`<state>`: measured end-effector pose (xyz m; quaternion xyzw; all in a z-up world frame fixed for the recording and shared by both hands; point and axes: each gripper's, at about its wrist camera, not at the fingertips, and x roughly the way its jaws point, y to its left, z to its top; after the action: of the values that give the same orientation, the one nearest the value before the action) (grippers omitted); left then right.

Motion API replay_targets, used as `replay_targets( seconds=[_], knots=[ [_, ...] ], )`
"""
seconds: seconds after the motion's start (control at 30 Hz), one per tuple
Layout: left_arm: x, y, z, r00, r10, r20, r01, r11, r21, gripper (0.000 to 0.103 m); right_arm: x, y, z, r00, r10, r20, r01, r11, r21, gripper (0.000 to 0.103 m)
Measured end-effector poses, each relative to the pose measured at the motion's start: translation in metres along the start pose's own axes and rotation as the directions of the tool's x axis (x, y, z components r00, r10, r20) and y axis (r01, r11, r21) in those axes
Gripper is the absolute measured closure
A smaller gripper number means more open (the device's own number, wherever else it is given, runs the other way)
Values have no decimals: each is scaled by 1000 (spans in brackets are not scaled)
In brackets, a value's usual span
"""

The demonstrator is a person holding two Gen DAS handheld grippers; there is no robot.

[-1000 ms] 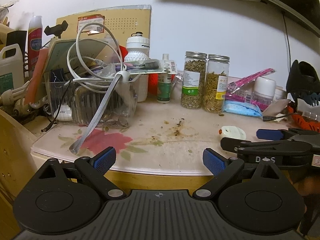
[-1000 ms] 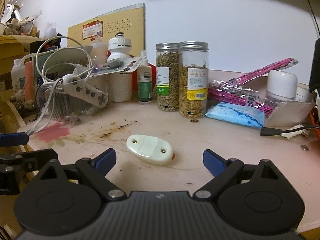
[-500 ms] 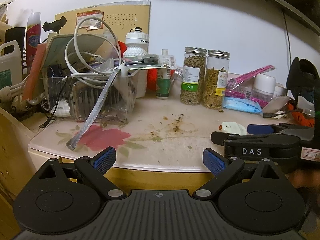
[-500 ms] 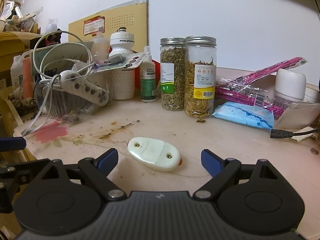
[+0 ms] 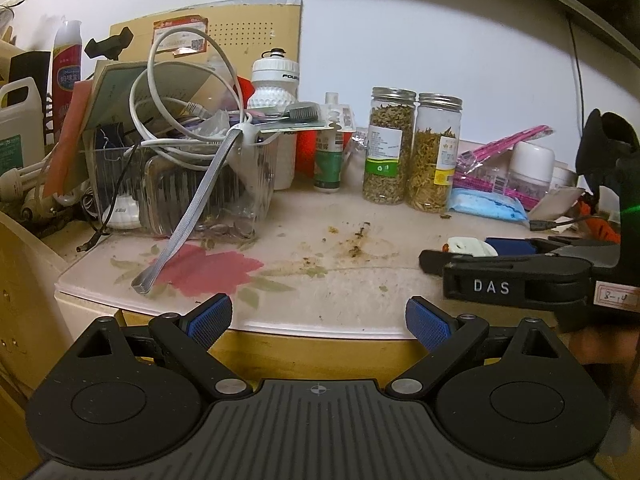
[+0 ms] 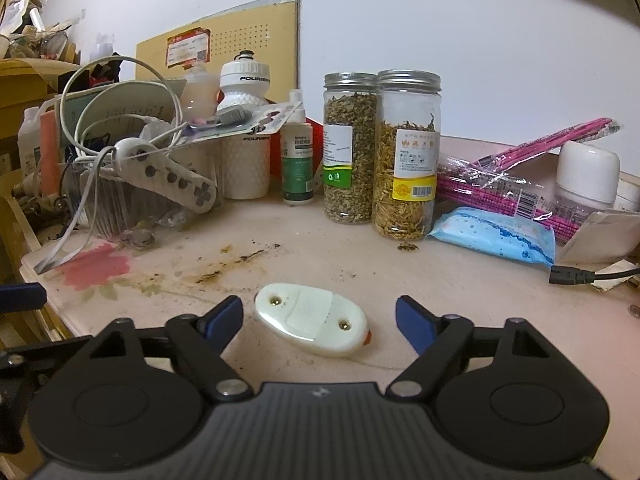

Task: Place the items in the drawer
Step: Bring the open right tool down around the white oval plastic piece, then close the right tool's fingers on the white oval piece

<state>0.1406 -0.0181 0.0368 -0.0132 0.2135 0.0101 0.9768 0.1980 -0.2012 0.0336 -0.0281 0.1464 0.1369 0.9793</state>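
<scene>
Grasp step: right gripper (image 6: 319,319) fingers closing around small white oval plastic case (image 6: 312,325) lying flat on pink surface (image 6: 460,292), pads not yet touching. Left gripper (image 5: 319,318) wide open, empty, near surface edge. Next: squeeze, lift w/o tilting; drawer unseen.

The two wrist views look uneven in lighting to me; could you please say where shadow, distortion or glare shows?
Left wrist view: dark shadow across the wall's top, the tabletop edge bowed by fisheye, a green flare at far right. Right wrist view: sharp, corners vignetted, soft glare on the white oval case.
</scene>
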Motion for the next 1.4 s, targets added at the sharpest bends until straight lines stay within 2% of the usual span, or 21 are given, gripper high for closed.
replay_targets(
  seconds=[0.03,0.07,0.53,1.07,1.4],
  knots=[
    [0,0,0,1000,0,-1,0,1000,0,7,0,1,0,1000,0,1,0,1000,-4,42],
    [0,0,-1,1000,1,-3,-1,1000,0,7,0,1,1,1000,0,1,0,1000,-7,46],
    [0,-1,-1,1000,3,3,-3,1000,12,7,-7,3,2,1000,7,3,-7,1000,-22,46],
    [-7,1,-2,1000,8,10,-8,1000,18,7,-39,4,0,1000,-14,19,14,1000,-20,47],
    [-13,0,-3,1000,6,11,-6,1000,30,7,-69,2,-7,992,-121,40,120,993,18,46]
  ],
)
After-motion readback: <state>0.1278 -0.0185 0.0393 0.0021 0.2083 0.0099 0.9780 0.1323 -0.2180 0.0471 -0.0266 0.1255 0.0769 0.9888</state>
